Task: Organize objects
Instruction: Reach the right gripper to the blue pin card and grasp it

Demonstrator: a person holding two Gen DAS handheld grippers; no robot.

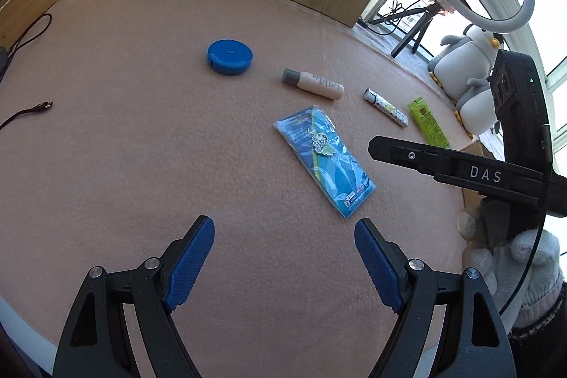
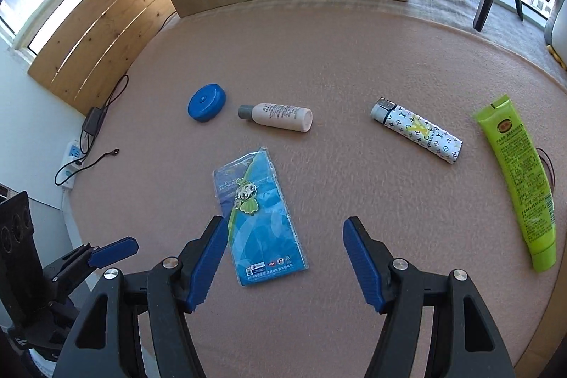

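Right wrist view: both grippers empty over the table

Right gripper hovers with fingers apart, just over the near end of the blue packet. Left gripper also has fingers spread, holding nothing. Beyond lie the lotion bottle, blue round case, patterned lighter and green tube on the table.

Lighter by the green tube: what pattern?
White with dark monogram print and a yellow mark, silver cap; clearest in the right wrist view.

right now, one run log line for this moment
left gripper: open, empty | right gripper: open, empty, near blue packet | table: five items, none grasped
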